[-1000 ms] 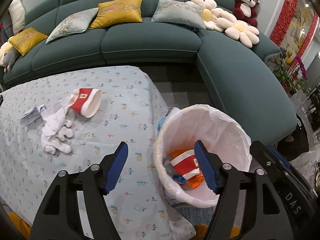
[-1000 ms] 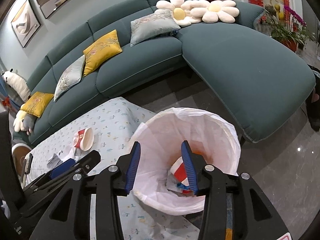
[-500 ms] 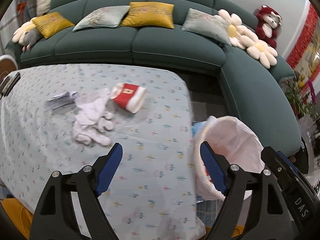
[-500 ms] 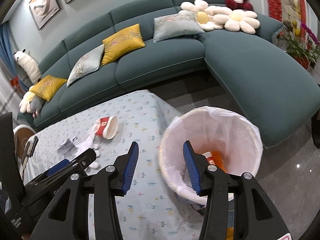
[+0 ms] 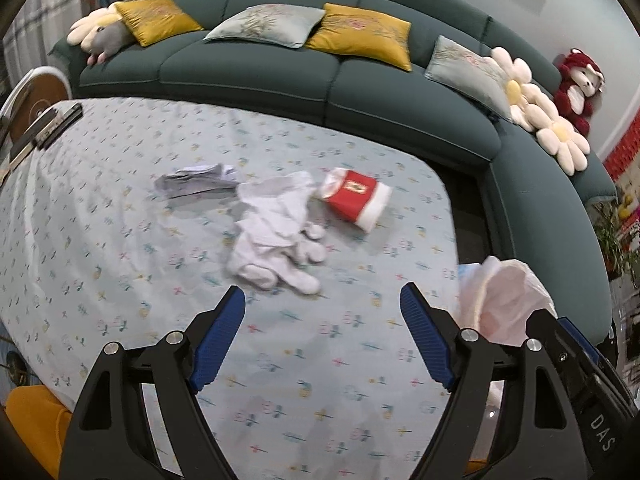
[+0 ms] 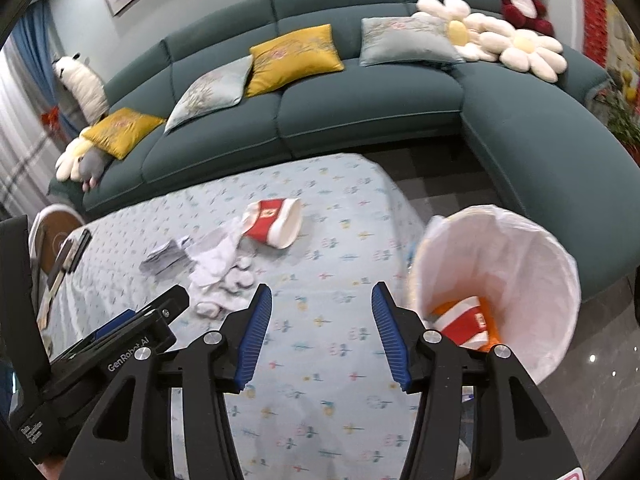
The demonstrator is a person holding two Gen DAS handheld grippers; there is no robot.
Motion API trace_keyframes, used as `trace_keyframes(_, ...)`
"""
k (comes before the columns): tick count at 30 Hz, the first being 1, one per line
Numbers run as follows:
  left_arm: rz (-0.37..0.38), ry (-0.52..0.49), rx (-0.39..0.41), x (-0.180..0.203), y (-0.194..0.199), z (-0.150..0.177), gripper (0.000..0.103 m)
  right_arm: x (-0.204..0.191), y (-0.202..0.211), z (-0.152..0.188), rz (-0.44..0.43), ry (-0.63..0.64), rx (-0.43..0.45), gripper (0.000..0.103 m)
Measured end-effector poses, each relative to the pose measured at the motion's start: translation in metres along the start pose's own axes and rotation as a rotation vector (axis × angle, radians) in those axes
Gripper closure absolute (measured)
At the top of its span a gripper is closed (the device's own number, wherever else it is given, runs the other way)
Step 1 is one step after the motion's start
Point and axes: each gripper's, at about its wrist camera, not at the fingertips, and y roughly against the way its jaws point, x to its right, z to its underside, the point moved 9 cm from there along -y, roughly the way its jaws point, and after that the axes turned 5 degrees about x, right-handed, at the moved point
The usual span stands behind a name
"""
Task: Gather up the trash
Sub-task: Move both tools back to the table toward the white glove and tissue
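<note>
While three pieces of trash lie on the table, both grippers hang above it with fingers apart and nothing held.

A red-and-white cup lies on its side near the middle of the cloth-covered table, its mouth toward the bin side; it looks light and thin-walled, so a gentle pinch across the rim or body should do, since a hard squeeze would likely crush it. Touching its base end is a crumpled white tissue, soft and weightless-looking, best taken at its bulkiest fold. Just beyond that lies a flat grey wrapper, probably slippery and hard to lift off the cloth. Off the table's right edge stands the bin, lined with a white bag, already holding a similar cup on something orange. The left gripper points at the tissue; the right gripper hovers between table and bin.
</note>
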Motion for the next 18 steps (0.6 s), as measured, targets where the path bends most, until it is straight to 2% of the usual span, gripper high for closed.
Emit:
trace_keyframes(10, -0.081, 0.108, -0.049, -0.087, -0.031, 0.003, 0.025, -0.075, -0.059, 0.013, -0.06, 0.11, -0.086, 0.052)
trace_keyframes(18, -0.129, 0.127, -0.074, -0.135, -0.063, -0.004, 0.025, -0.118, -0.126, 0.015, -0.094, 0.125, -0.164, 0.053)
